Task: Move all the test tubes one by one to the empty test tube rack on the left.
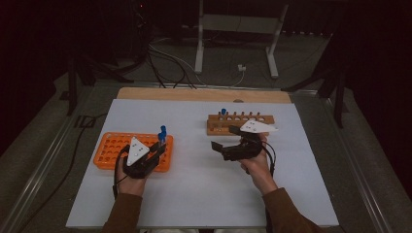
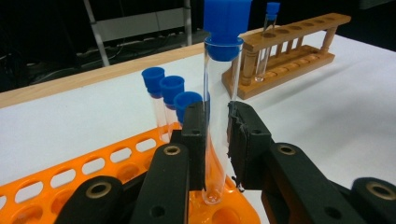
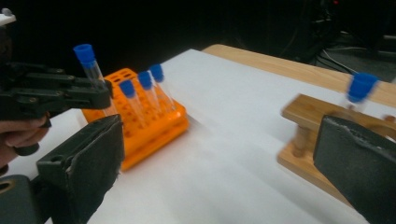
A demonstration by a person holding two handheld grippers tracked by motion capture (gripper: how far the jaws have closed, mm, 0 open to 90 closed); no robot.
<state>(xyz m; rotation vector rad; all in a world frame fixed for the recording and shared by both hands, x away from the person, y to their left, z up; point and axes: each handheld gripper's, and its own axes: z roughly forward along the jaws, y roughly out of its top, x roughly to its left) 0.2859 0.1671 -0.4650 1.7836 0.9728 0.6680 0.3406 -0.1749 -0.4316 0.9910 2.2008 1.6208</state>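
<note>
- No brand, label or writing can be read on anything.
- The orange rack (image 1: 116,148) sits on the white table (image 1: 194,194) at the left; three blue-capped tubes (image 2: 161,93) stand together in its far corner holes.
- The left gripper (image 2: 216,135) has its jaws closed narrowly on a fourth clear tube (image 2: 217,112), upright, its round bottom just above the orange rack.
- The wooden rack (image 1: 240,124) stands farther back at the right, with one capped tube (image 1: 223,113) in a hole near its left end.
- The right gripper (image 1: 218,147) hovers in front of the wooden rack, jaws wide apart and holding nothing.
- The right gripper view shows the left gripper side-on, gripping its tube below the cap.
</note>
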